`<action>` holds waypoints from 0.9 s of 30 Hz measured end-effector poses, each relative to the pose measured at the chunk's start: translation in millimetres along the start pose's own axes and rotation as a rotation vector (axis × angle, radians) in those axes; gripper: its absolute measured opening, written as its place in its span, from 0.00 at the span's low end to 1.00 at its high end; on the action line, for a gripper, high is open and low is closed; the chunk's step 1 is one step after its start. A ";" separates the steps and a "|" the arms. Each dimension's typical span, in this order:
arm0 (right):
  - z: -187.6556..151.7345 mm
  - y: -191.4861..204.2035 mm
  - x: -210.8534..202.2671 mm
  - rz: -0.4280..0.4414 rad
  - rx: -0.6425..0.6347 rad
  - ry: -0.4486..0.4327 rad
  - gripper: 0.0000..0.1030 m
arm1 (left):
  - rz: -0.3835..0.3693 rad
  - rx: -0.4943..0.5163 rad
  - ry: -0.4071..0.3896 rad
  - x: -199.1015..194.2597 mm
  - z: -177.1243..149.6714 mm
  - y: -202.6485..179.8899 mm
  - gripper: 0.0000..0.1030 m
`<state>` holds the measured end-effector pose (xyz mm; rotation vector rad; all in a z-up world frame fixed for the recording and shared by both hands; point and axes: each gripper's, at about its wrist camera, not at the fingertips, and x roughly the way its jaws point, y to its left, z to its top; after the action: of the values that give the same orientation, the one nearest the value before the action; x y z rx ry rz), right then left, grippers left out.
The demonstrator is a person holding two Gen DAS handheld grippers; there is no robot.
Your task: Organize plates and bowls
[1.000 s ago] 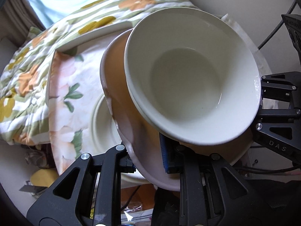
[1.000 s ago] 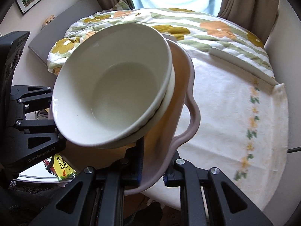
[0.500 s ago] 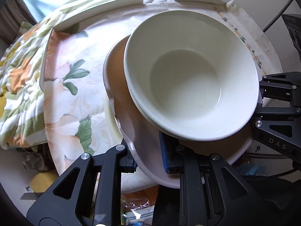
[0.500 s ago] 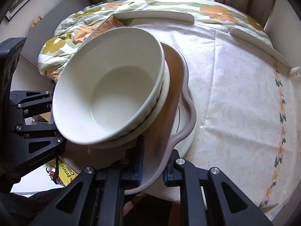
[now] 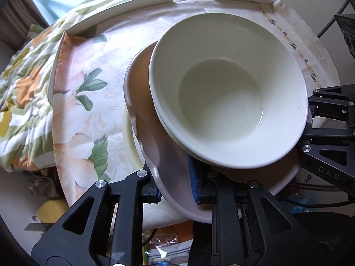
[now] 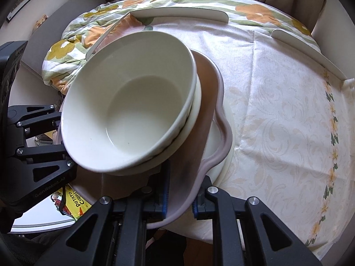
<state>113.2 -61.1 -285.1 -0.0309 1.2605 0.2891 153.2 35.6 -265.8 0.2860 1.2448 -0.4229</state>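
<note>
Since a second ago the stack has been carried in from over the quilt and lowered toward the table, so the cloth-covered top now fills the ground behind it and a white plate has come into sight under the stack; the grips on the rim look unchanged. The left gripper (image 5: pixel 175 189) is clamped on the near edge of the pink plate (image 5: pixel 142 93), one blue-padded finger above the rim and one below; the right gripper (image 6: pixel 178 196) pinches the opposite edge of the same plate (image 6: pixel 213 102) in the same way, jaws closed on its wavy lip. On the pink plate sit two nested bowls, the top bowl (image 5: pixel 226 93) deep, white and empty, resting inside a lower bowl (image 6: pixel 196 108) of which only the rim shows; the stack tilts slightly. Beneath it, the white plate (image 6: pixel 219 164) lies on the tablecloth (image 6: pixel 277 102), its edge peeking out beside the pink rim; whether the two plates touch cannot be told. The flowered quilt (image 5: pixel 24 84) lies beyond the table's raised edge (image 5: pixel 119 7).
</note>
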 end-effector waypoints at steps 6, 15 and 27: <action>1.7 -0.6 0.4 0.004 0.003 0.012 0.14 | -0.009 -0.004 0.042 0.7 3.4 1.0 0.16; 5.1 -0.9 -1.2 -0.019 0.018 0.029 0.14 | -0.035 0.007 0.101 -9.5 6.3 3.6 0.18; 2.2 -2.0 -31.3 -0.047 0.074 0.067 0.43 | -0.024 0.044 0.082 -31.4 -2.7 -5.1 0.75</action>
<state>107.1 -68.8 -255.2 -0.0072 1.3348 0.2021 140.4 37.1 -236.6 0.3291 1.3216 -0.4632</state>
